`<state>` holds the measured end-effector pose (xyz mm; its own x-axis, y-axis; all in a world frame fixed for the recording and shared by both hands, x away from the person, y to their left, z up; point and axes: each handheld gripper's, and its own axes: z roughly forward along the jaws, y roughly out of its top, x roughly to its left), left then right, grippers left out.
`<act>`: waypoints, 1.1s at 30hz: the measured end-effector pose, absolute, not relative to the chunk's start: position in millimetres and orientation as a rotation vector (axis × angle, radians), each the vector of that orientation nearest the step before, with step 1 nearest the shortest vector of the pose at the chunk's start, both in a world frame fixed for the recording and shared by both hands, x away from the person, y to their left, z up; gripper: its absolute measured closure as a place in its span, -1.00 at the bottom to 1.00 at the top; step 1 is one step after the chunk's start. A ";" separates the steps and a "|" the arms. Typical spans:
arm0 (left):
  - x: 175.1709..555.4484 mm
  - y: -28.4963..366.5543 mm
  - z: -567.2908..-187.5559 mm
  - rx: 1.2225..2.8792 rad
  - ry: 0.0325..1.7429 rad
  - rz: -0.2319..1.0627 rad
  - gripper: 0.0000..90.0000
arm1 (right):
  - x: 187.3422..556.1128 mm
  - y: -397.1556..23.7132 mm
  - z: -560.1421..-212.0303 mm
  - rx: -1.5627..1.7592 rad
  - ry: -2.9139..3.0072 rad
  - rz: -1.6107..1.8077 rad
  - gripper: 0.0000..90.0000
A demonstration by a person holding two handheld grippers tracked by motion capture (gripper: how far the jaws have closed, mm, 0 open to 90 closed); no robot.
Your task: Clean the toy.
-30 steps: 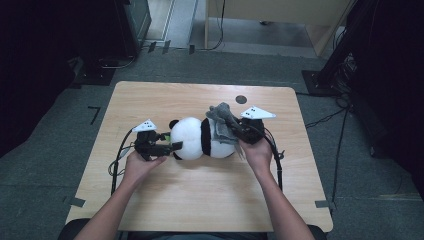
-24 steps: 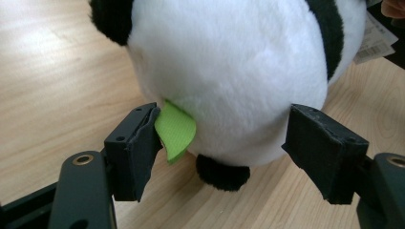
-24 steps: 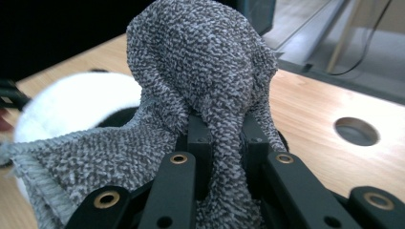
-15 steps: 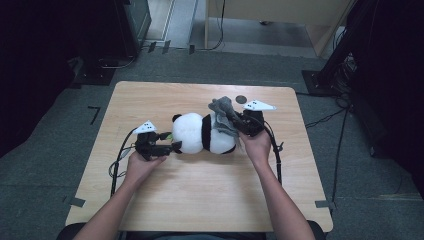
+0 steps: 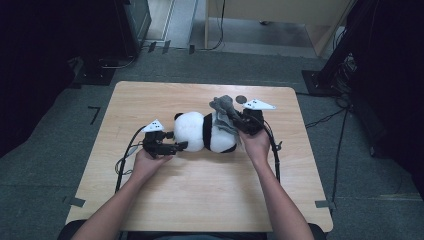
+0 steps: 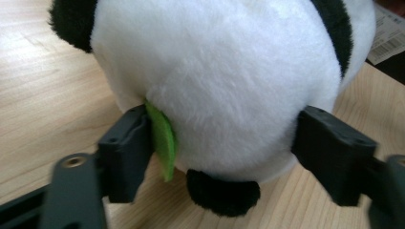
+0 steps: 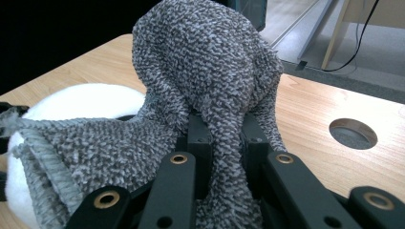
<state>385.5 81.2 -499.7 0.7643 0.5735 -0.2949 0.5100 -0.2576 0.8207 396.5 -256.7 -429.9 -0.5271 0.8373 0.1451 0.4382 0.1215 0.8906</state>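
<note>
Grey knitted cloth (image 7: 210,71) was pinched between the two black jaws of the right gripper (image 7: 222,138), low in the middle of the right gripper view, rising in one bunched hump above them; its ribbed hem trailed to the lower left over the panda's white fur. In the left gripper view the left gripper (image 6: 224,148) had its two jaws set wide on either side of the one plush panda (image 6: 229,81); they had just closed a little, the left jaw lying against a single green felt tab (image 6: 162,138), while the right jaw met the white fur at its edge, and whether the pads truly pressed could not be told. One black tail or paw showed at the bottom centre; the panda's top was cut off by the frame. From the high view, one panda (image 5: 200,132) lay on its side at the middle of the one wooden table (image 5: 200,200), with a hand at each end. One round hole (image 5: 241,98) lay in the tabletop just above the cloth (image 5: 223,107); the cloth's full shape stayed hard to make out
</note>
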 end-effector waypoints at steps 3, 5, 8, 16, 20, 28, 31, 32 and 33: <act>380.7 76.2 -496.1 1.963 0.816 0.144 -0.10 | 393.2 -257.9 -423.7 1.228 2.011 1.383 0.78; 378.6 73.3 -495.7 1.975 0.841 0.136 0.09 | 389.7 -257.8 -416.0 1.235 2.026 1.381 0.78; 375.3 69.0 -494.0 1.991 0.856 0.115 0.27 | 381.1 -254.2 -404.2 1.210 2.031 1.411 0.78; 368.2 67.5 -481.1 1.969 0.881 0.083 0.41 | 355.7 -212.7 -393.8 1.080 2.142 1.418 0.78; 368.8 67.1 -480.6 1.962 0.897 0.064 0.46 | 350.4 -190.0 -403.6 1.043 2.208 1.384 0.78; 371.0 66.0 -482.8 1.979 0.932 0.052 0.56 | 349.8 -168.3 -431.1 0.943 2.267 1.224 0.78; 371.8 65.7 -483.2 1.974 0.931 0.052 0.56 | 350.4 -171.5 -429.8 0.911 2.257 1.173 0.78; 372.2 65.9 -483.6 1.971 0.931 0.050 0.56 | 350.7 -174.1 -429.2 0.914 2.253 1.159 0.78; 372.7 66.3 -483.7 1.969 0.932 0.047 0.56 | 351.3 -177.2 -428.6 0.923 2.253 1.154 0.78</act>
<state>372.7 66.3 -483.7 0.7118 0.6252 -0.3201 0.5895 -0.2840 0.7562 351.3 -177.2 -428.6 -0.6785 0.7299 -0.0829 0.3591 0.4279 0.8294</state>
